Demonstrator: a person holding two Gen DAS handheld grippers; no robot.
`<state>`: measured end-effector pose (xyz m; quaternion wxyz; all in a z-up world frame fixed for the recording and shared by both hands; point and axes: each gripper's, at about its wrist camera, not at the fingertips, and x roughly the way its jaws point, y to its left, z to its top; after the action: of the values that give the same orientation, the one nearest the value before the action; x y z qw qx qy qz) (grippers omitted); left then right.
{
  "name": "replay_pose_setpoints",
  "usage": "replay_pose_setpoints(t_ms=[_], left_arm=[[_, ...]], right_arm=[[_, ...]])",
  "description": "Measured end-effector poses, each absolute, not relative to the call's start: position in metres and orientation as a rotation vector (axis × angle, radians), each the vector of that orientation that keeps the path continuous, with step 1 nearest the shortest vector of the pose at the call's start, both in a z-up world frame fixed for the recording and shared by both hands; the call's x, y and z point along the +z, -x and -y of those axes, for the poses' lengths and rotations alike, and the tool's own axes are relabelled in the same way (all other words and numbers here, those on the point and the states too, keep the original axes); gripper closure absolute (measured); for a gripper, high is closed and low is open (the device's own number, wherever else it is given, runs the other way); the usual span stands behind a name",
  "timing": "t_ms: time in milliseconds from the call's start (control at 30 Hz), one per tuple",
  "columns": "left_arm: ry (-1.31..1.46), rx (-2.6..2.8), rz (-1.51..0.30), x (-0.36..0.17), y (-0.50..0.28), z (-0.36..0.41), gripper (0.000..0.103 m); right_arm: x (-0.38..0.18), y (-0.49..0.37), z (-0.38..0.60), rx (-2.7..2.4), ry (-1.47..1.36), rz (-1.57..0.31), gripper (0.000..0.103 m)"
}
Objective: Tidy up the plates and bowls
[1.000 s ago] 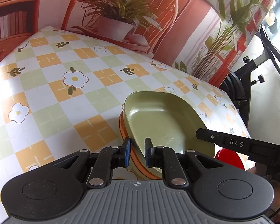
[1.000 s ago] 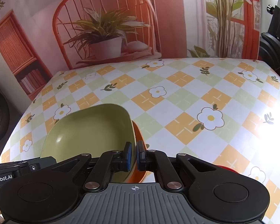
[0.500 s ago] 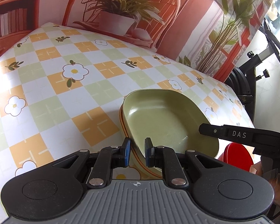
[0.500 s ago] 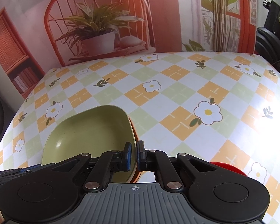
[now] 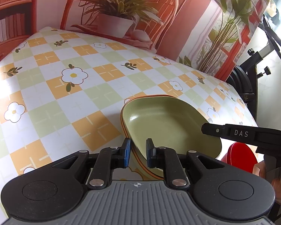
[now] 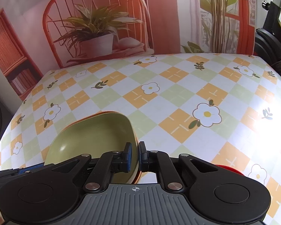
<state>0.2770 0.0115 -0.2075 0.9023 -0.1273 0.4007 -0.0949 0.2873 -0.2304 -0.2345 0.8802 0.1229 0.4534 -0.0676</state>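
A pale green bowl (image 5: 168,123) sits nested in an orange bowl (image 5: 128,138), of which only a thin rim shows. My left gripper (image 5: 138,151) is shut on the near left rim of this stack, one blue pad inside and one outside. In the right wrist view the same green bowl (image 6: 95,136) lies low on the left, and my right gripper (image 6: 134,152) is shut on the rim at its right side. Whether the stack rests on the table or hangs just above it, I cannot tell.
The checked flower tablecloth (image 5: 69,97) stretches far and left. A red round dish (image 5: 241,157) lies near the front edge, partly hidden; it also shows as red round dish (image 6: 228,167). A hand (image 5: 262,170) holds the right gripper's black body. Black exercise equipment (image 5: 247,86) stands right of the table.
Both grippers keep their hold on the stack. The views have shifted slightly, and less of the orange bowl shows beneath the green one than a second ago.
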Motion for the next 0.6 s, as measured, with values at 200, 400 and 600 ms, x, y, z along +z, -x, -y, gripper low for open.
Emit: replay_pose_setpoints(t_ms=[200, 400, 600], left_arm=[[0.266, -0.182, -0.841, -0.209, -0.278, -0.012, 0.083], [0.293, -0.181, -0.832, -0.205, -0.272, -0.015, 0.083], [0.322, -0.18, -0.815, -0.2, -0.26, -0.015, 0.083]], right_arm=[[-0.233, -0.286, 0.23, -0.15, -0.244, -0.952, 0.092], [-0.22, -0.277, 0.237, -0.158, -0.272, -0.927, 0.088], [-0.211, -0.262, 0.24, -0.115, -0.28, -0.942, 0.088]])
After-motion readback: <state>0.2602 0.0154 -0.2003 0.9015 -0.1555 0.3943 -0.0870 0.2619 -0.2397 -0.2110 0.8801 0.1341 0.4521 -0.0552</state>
